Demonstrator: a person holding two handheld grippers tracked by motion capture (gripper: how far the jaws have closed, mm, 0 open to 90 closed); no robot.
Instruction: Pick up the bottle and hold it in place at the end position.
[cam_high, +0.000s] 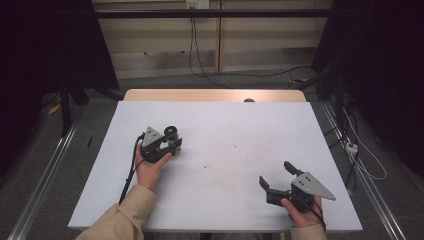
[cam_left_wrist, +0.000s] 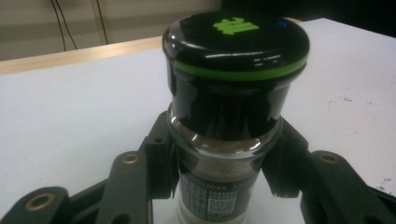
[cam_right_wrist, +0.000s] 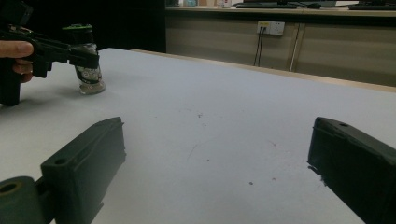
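The left gripper (cam_high: 171, 145) is clamped on the glass body of a spice grinder (cam_left_wrist: 233, 93), its jaws seated on either side just below the black cap with the green band. The grinder stands upright on the white table (cam_high: 230, 165), left of centre in the high view, its base resting on the surface (no tilt is evident). The right gripper (cam_high: 276, 176) rests near the front right of the table, well apart from the grinder, its jaws spread wide with nothing between them.

The step in hand appears to be the grasp itself, now made. The next move, in the inspector's judgement, calls for a steady lift or carry with the grinder kept upright; the glass is smooth and the cap heavy, so slippage or toppling is the risk.
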